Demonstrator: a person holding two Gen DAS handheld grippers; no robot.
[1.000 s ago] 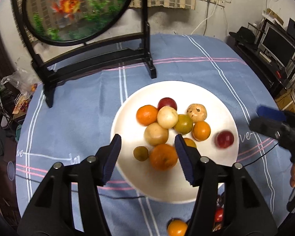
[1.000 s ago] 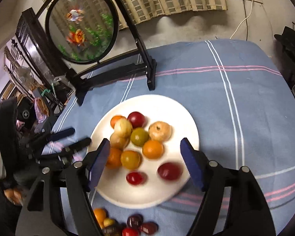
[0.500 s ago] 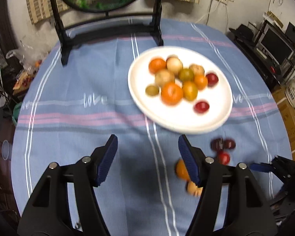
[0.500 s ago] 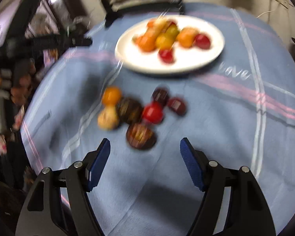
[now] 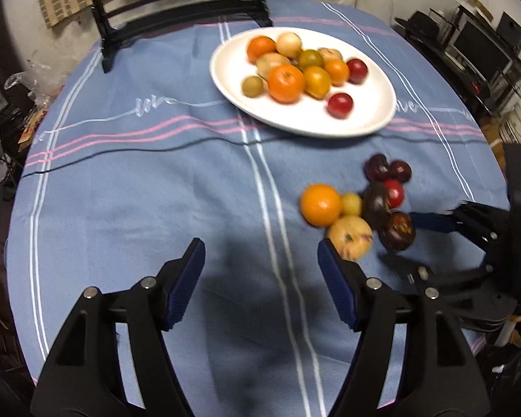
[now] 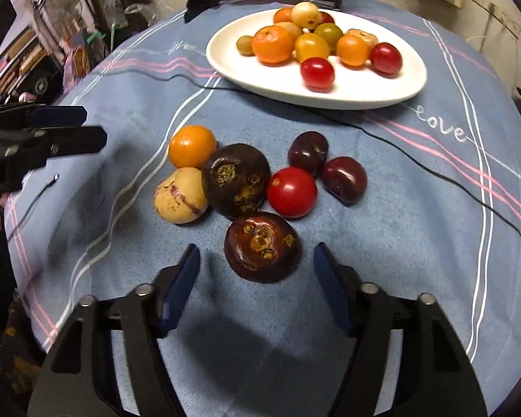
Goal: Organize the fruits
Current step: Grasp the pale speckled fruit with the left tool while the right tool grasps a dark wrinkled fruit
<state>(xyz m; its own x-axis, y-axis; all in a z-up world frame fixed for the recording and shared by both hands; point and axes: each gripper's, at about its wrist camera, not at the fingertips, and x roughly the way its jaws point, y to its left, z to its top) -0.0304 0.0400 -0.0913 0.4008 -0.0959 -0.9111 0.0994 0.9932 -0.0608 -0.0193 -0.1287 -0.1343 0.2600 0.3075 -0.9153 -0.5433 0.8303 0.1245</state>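
Observation:
A white plate (image 5: 371, 118) (image 6: 392, 87) at the far side holds several oranges, yellow and red fruits. A loose cluster lies on the blue cloth: an orange (image 6: 192, 146) (image 5: 320, 204), a pale speckled fruit (image 6: 180, 195) (image 5: 350, 233), two dark scarred fruits (image 6: 235, 180) (image 6: 262, 247), a red tomato (image 6: 291, 191) and two dark plums (image 6: 308, 153) (image 6: 344, 179). My right gripper (image 6: 257, 278) is open, just behind the nearer dark fruit. My left gripper (image 5: 260, 271) is open and empty over bare cloth, left of the cluster.
A black stand (image 5: 177, 17) rises behind the plate. A thin black cable (image 6: 416, 160) runs across the cloth in front of the plate. The round table's edge (image 5: 14, 208) drops to clutter at left; shelves with electronics (image 5: 482, 55) stand at right.
Both grippers have pulled back from over the plate toward the near side of the table. The loose fruit cluster now lies close in front of the right gripper.

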